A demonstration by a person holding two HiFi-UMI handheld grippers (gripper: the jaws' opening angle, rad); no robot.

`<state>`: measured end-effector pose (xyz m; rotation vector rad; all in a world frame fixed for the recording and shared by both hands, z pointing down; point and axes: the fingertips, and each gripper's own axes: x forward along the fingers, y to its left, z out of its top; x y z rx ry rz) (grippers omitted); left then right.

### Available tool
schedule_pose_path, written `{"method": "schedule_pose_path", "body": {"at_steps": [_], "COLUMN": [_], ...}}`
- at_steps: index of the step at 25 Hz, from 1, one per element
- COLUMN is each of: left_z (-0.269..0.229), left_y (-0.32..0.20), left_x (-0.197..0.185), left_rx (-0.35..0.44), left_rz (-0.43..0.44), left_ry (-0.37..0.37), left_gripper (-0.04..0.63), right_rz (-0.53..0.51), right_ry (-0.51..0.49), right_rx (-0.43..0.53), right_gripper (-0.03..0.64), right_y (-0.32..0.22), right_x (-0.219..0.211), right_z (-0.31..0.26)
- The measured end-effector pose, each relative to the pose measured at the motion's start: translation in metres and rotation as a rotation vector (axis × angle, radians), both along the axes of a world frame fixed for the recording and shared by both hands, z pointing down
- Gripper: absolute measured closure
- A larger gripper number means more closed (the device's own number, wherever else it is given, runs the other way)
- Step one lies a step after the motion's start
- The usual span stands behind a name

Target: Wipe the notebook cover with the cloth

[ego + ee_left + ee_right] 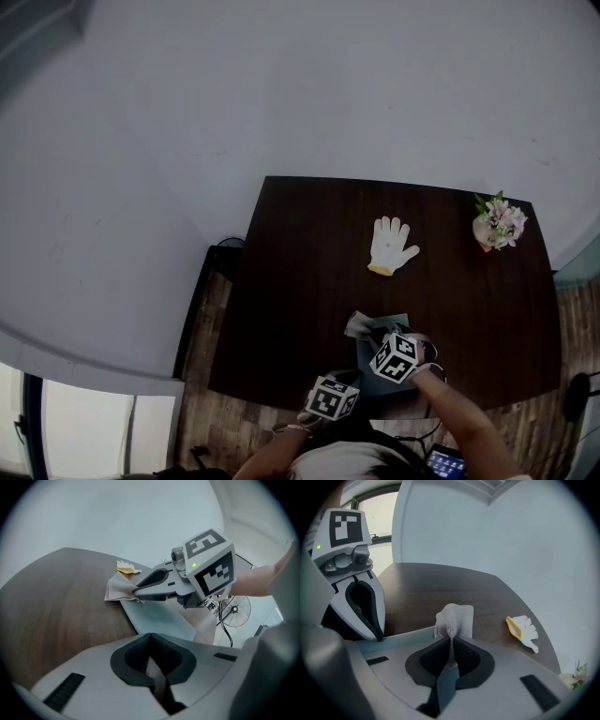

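Right gripper view: right gripper (pixel 451 641) fingers pinch cloth (pixel 453 618) atop notebook (pixel 157 616); left gripper (pixel 151 639) fingers pressed together.

Grey cloth (pixel 453 618), teal notebook (pixel 154 616) (brown table (pixel 309 281))

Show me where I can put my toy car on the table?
The whole left half of the table is bare, left of the glove. There is also room between the glove and the flowers, and on the right below the flowers. The near edge is crowded: notebook, cloth, the left gripper and the right gripper.
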<state>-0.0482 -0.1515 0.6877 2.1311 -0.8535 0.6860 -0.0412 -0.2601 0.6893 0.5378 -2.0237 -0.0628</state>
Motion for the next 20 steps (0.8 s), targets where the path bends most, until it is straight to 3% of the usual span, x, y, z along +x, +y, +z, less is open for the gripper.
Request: {"method": "schedule_pose_path", "body": {"at_steps": [20], "left_z": [0.002], "left_y": [0.001], "left_x": [0.003], "left_rx": [-0.025], "left_rz": [-0.042], "left_ry": [0.005], "left_gripper": [0.581], "right_rz": [0.095], "right_ry": [0.007], "right_rx": [0.008], "right_gripper": [0.584], "right_y": [-0.002], "right_x": [0.051], "right_z": [0.002]}}
